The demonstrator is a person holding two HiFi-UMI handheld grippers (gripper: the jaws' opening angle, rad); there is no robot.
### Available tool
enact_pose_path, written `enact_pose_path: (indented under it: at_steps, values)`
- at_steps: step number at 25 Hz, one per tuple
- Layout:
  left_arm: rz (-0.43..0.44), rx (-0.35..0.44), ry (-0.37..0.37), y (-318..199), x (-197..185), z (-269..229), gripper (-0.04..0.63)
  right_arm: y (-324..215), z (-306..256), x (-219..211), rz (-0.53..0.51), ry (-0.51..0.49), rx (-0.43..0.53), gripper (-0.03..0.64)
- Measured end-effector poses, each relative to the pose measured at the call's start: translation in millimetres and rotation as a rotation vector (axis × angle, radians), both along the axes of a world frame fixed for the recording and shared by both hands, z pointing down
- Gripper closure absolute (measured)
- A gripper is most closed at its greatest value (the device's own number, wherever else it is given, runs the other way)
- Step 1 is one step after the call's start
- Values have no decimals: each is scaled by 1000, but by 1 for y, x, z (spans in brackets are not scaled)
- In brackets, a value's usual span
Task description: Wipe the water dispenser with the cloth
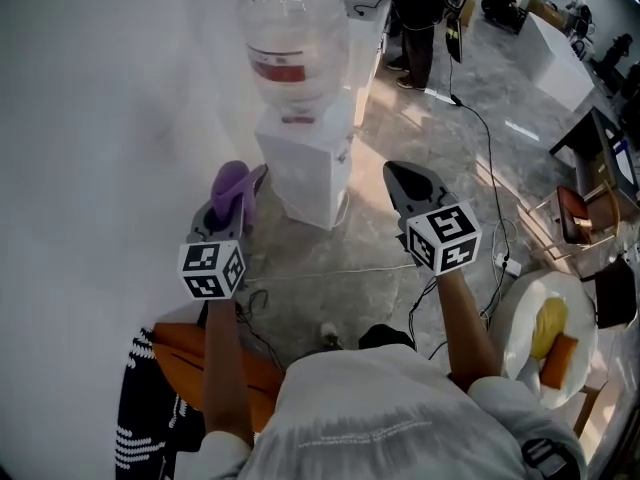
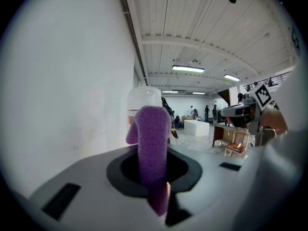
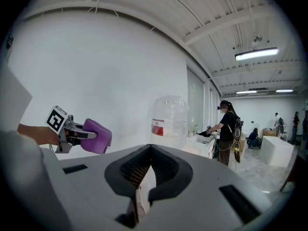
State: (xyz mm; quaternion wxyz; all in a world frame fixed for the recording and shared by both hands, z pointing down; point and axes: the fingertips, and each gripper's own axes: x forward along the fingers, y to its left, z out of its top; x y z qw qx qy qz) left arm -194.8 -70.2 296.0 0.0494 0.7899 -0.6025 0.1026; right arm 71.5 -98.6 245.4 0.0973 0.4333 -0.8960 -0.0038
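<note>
Left gripper (image 1: 240, 204): jaws clamped on the purple cloth (image 1: 231, 183), which stands up past the tips and folds over.
Right gripper (image 1: 414, 182): jaws together, nothing between them.
Water dispenser (image 1: 305, 163): on the floor by the white wall, ahead of both grippers and apart from them.
Bottle (image 1: 292, 38): clear, upended on top of the dispenser.

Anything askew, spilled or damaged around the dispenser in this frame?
Nothing stands out. The water dispenser stands upright by the wall, its bottle seated on top, no spill visible on the floor around it. The purple cloth is clamped in the left gripper.
</note>
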Motion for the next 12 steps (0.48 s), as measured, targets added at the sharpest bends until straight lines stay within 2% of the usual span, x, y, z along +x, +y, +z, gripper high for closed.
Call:
enact_pose_path:
  at_steps: [3, 8, 12]
  values:
    - [-11, -39, 18, -11, -10, 17, 543, -8, 12, -12, 3, -2, -29, 601]
    - [-96, -71, 42, -33, -29, 37, 545, -26, 20, -21, 14, 4, -40, 601]
    - [-112, -120, 63, -53, -36, 58, 546, -51, 37, -24, 6, 25, -64, 601]
